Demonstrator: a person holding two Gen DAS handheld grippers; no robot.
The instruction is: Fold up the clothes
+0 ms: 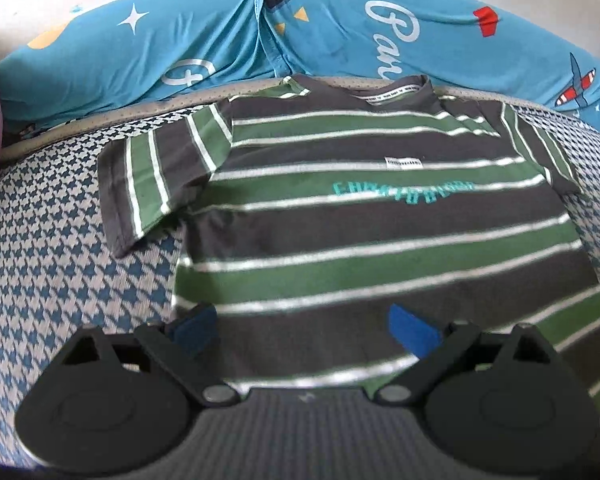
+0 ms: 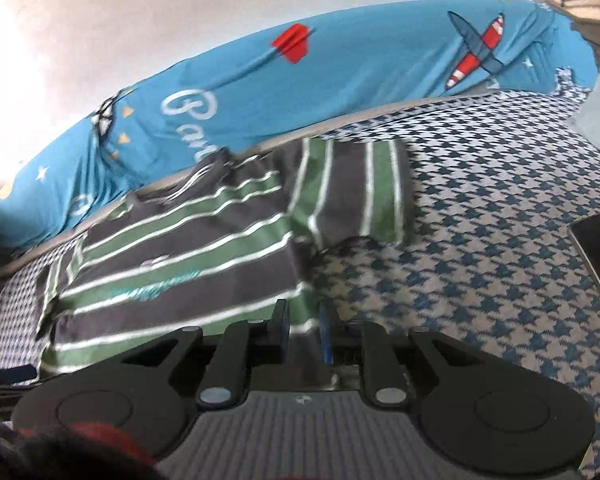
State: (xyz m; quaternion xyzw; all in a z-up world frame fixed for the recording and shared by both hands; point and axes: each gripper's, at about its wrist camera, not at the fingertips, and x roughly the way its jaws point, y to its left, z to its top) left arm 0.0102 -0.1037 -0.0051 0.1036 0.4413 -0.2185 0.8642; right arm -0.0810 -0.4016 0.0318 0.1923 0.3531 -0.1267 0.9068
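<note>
Lying flat on a blue-and-white houndstooth bedcover (image 1: 60,264), collar at 12 o'clock, a grey-and-green striped short-sleeved T-shirt (image 1: 340,232) spreads beneath the left gripper (image 1: 306,330), jaws released wide over its hem, while the right gripper (image 2: 305,330), jaws narrowed, pinches its 3 o'clock edge.

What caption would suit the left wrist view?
Open left gripper hovering over the hem of a flat striped T-shirt.
</note>
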